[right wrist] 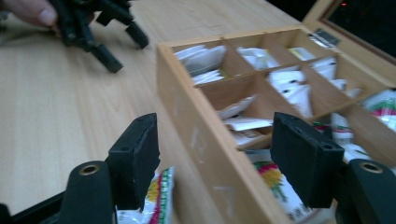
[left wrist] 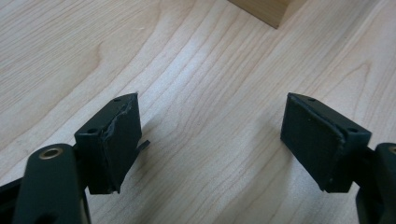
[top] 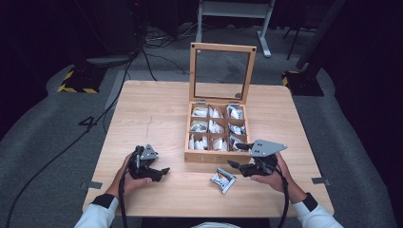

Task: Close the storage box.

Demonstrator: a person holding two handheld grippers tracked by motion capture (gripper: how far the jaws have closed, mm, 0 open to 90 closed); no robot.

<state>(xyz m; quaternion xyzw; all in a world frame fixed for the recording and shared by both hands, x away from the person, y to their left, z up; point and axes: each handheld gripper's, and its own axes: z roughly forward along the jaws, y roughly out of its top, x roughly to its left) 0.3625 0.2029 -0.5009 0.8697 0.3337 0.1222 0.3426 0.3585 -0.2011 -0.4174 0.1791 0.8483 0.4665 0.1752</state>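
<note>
A wooden box [top: 216, 155] with several compartments of small white sachets stands on the table, its glass lid [top: 222, 73] upright. One striped sachet [top: 222, 179] lies loose on the table in front of the box. My right gripper [top: 234, 155] hovers at the box's front right corner, just right of that sachet. In the right gripper view its pads [right wrist: 140, 158] stand wide apart; my right gripper [right wrist: 215, 154] is open and holds nothing. The box's front wall [right wrist: 196, 135] shows beyond the gap, the sachet [right wrist: 156, 196] low down. My left gripper [top: 161, 174] rests left of the box, open [left wrist: 210, 135] over bare wood.
The wooden table [top: 152, 114] has free room on its left half and behind the left hand. A box corner [left wrist: 266, 9] shows at the top of the left gripper view. The left gripper [right wrist: 107, 32] and a hand [right wrist: 32, 9] appear far off. Cables trail over the floor [top: 57, 152].
</note>
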